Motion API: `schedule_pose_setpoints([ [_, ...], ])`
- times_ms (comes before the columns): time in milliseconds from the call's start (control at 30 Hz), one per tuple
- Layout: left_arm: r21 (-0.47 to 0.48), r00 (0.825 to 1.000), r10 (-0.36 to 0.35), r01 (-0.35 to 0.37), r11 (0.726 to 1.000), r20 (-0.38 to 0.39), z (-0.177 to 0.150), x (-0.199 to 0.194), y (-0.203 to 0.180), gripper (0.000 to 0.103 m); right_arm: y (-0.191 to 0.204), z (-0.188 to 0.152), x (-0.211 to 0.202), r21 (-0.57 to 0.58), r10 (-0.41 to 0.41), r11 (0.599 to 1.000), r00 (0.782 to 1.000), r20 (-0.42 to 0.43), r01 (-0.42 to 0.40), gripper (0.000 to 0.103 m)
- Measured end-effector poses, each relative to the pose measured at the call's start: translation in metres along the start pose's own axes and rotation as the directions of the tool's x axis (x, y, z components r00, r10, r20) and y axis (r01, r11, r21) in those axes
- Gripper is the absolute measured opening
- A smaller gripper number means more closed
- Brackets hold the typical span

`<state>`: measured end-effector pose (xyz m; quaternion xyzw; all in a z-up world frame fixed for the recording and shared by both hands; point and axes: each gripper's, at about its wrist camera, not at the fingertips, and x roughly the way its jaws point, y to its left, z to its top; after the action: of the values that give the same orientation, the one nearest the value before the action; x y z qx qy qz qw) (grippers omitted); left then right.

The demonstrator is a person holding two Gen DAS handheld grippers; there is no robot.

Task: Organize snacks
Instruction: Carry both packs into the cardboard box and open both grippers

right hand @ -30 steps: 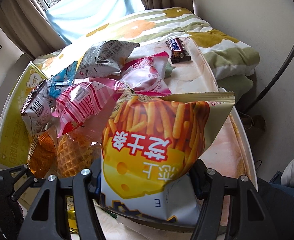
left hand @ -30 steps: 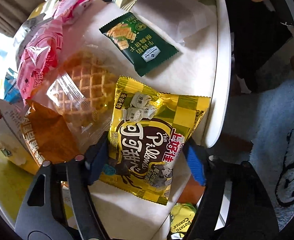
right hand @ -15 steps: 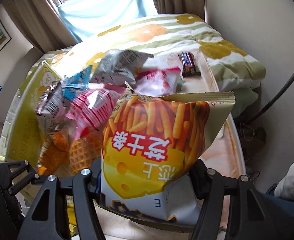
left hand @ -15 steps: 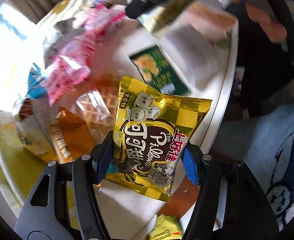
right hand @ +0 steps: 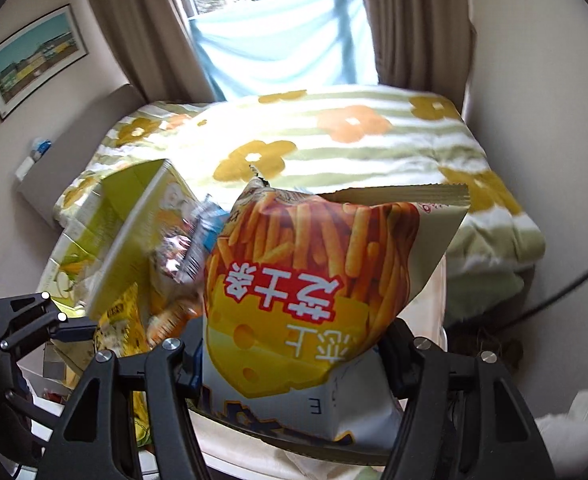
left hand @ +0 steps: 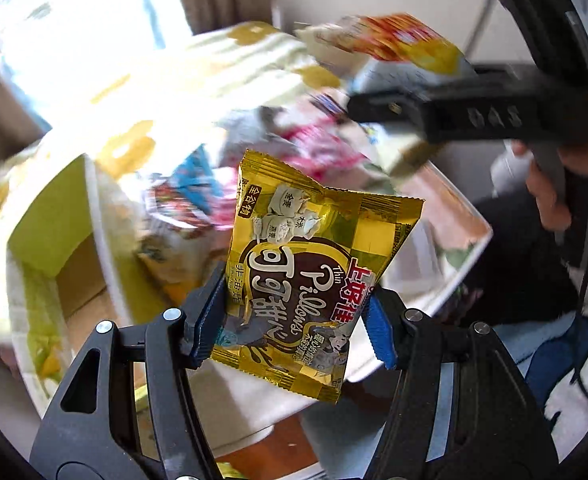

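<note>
A gold snack pack with brown print hangs above the table, and my left gripper is shut on its lower half, blue pads pressing both side edges. In the right wrist view a large bag printed with fries and cheese stands upright, my right gripper shut on its lower part. The left wrist view shows that same fries bag blurred at the upper right, held by the other black gripper. A hand holds that tool. Both packs are lifted off the snack heap.
Several loose snack packs lie heaped on the white table below. An open yellow-green cardboard box stands at the left of the heap. Behind is a bed with a flowered quilt, then curtains and a window.
Both grippers have risen with their packs, so the table and heap look smaller and farther below. The left view has rolled, bringing the box and window into sight.
</note>
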<state>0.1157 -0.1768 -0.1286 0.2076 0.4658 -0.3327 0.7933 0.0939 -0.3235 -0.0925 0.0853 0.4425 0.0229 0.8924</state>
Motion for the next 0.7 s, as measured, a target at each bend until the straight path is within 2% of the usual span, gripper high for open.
schedule_pose_setpoints([
  [100,-0.086,0.998,0.049,-0.046,0.995,0.030,0.002,-0.016,0.033,0.058,0.020,0.013,0.001,-0.031,0.020,0.999,0.999,0.026,-0.019,0.060],
  [233,-0.196,0.990,0.127,-0.114,0.974,0.056,-0.001,-0.039,0.089,0.058,0.052,0.029,0.008,-0.067,0.050,0.997,0.998,0.042,-0.047,0.060],
  [400,-0.294,0.981,0.194,-0.179,0.939,0.024,-0.006,-0.043,0.159,0.058,0.100,0.047,0.027,-0.103,0.086,0.991,0.995,0.040,-0.082,0.060],
  [533,-0.333,0.980,0.198,-0.194,0.923,-0.022,-0.016,-0.033,0.210,0.058,0.139,0.061,0.053,-0.121,0.113,0.987,0.993,0.021,-0.110,0.060],
  [700,-0.368,0.985,0.153,-0.173,0.913,-0.082,-0.027,-0.005,0.260,0.058,0.185,0.073,0.085,-0.142,0.127,0.982,0.992,-0.008,-0.127,0.060],
])
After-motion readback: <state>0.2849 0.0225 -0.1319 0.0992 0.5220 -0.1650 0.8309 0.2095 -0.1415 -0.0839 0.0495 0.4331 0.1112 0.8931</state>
